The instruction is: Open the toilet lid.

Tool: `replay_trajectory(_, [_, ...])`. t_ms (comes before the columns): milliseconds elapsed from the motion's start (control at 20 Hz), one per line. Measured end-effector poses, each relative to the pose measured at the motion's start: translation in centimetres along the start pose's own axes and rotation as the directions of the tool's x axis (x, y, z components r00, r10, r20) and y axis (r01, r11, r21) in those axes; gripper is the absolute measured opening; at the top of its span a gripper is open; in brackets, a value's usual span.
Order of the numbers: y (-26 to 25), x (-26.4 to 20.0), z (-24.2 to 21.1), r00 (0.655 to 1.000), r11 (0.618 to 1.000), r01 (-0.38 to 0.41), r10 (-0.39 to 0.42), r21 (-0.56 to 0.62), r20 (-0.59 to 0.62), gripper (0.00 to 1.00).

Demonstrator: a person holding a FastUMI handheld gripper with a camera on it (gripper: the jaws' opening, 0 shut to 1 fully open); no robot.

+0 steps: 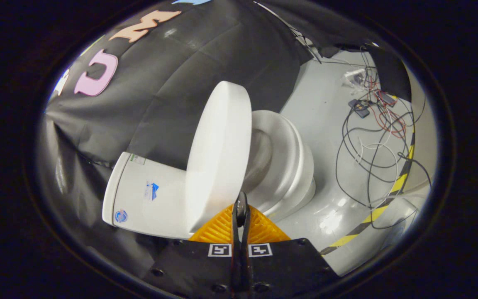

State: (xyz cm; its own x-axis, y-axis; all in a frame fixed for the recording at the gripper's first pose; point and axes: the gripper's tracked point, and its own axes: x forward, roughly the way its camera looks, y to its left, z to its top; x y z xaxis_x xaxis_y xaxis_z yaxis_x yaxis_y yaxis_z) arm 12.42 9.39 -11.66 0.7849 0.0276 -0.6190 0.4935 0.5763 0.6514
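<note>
At ten o'clock from the tongs [241,207] sits the white cistern [147,193]. The toilet lid [218,155] stands raised at twelve o'clock, its lower edge just ahead of the orange fingers [216,228], which are clenched together with nothing between them. The seat [282,160] lies at one o'clock. Loose cables [371,145] sprawl on the grey floor [326,116] at two o'clock.

Site: staged test booth, not a home bathroom | Landmark: white toilet [206,174] stood on bare grey floor [326,112] | Behind it: black cloth wall [172,83] | Beside it: loose cables [371,141] and yellow-black hazard tape [388,199] lay on floor.
</note>
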Motion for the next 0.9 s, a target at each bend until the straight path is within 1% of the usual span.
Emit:
replay_trajectory(150, [1.8,-1.0,0.7,0.999,0.994,-0.008,0.012,-0.111,0.033,0.01])
replay_trajectory(250, [3.5,-1.7,1.0,0.998,0.981,-0.022,0.034,-0.194,0.061,0.0])
replay_trajectory(400, [4.9,-2.4,1.5,0.994,0.96,-0.029,0.059,-0.278,0.097,0.01])
replay_trajectory(550, [6.2,-2.9,1.7,0.991,0.953,-0.043,0.079,-0.3,0.109,0.01])
replay_trajectory(750, [7.7,-3.7,1.9,0.988,0.931,-0.05,0.098,-0.362,0.117,0.01])
replay_trajectory(900, [8.8,-4.1,2.1,0.985,0.926,-0.067,0.122,-0.371,0.126,0.01])
